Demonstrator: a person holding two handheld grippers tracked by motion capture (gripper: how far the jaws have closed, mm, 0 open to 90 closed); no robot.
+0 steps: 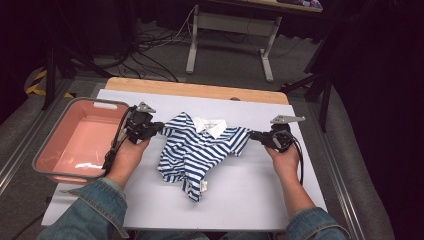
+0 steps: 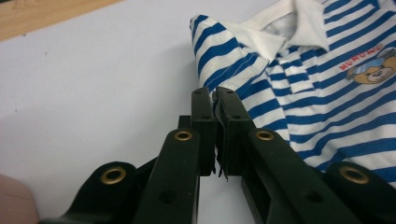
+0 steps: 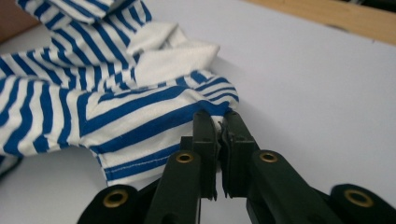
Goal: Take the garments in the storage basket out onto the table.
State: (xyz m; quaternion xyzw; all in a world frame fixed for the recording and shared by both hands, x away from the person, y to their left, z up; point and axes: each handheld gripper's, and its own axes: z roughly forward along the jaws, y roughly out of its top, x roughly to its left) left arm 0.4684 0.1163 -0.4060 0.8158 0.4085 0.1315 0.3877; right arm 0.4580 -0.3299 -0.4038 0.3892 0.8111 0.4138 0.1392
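A small blue-and-white striped polo shirt with a white collar [image 1: 200, 147] lies crumpled mid-way across the white tabletop [image 1: 250, 195], beside a pink plastic bin [image 1: 75, 140]. The left tongs [image 1: 159, 127] pinch one shoulder edge; the right tongs [image 1: 252, 135] pinch the opposite sleeve (both clenched on cloth). Soft, light and limp, the fabric probably sags between grips; seams and hems offer the firmest hold.

Lettering on the striped shirt's [image 2: 327, 88] chest badge [image 2: 369, 70] too blurred to read — cut off at the frame's right edge. Pinched cloth mostly hidden between the left gripper's [image 2: 215, 93] jaws.
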